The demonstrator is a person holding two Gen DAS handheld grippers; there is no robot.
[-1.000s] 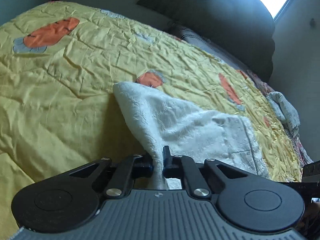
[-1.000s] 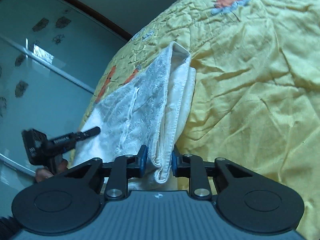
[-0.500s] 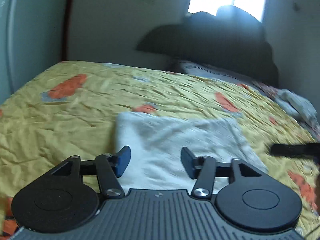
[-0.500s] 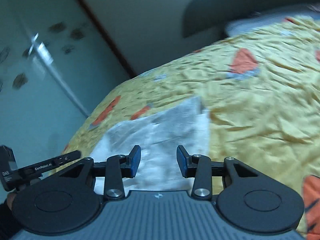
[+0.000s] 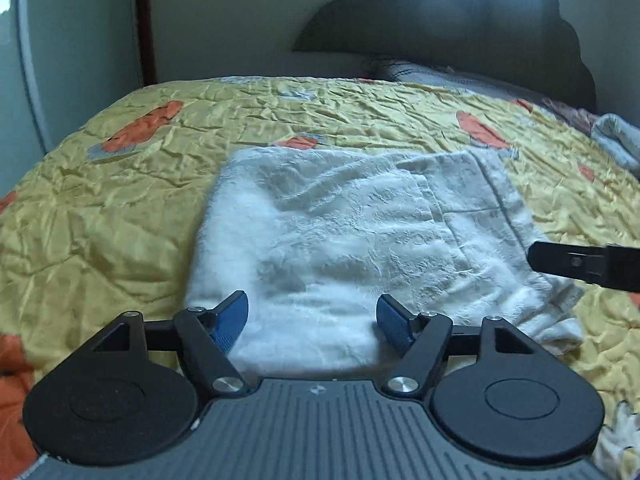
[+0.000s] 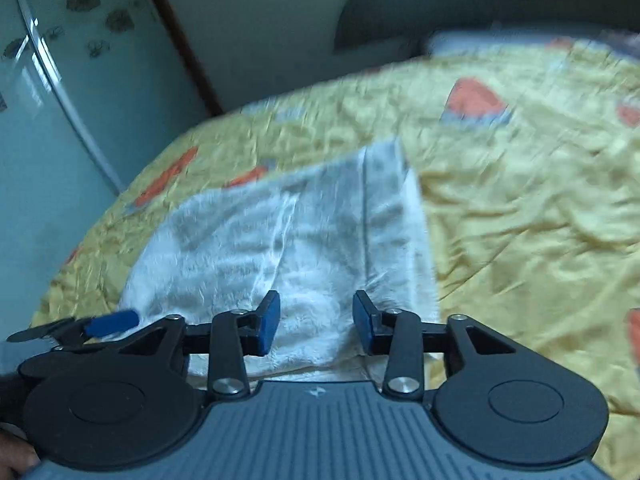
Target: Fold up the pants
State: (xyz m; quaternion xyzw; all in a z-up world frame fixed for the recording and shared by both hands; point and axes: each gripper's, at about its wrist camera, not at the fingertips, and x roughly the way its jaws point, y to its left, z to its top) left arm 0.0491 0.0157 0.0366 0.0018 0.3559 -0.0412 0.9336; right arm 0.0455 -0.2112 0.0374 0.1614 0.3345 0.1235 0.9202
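Letting go just happened: both the left hand-held gripper (image 5: 312, 320) and right hand-held gripper (image 6: 316, 320), clamped on cloth a second ago, now hang released over the white pants (image 5: 340, 232), lying folded on the bed (image 5: 120, 208). Looks basically done.

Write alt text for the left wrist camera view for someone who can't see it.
A folded white fuzzy pair of pants lies flat on a wrinkled yellow bedspread with orange patches, just beyond the open left gripper, which holds nothing. The right gripper's black tip enters from the right edge.
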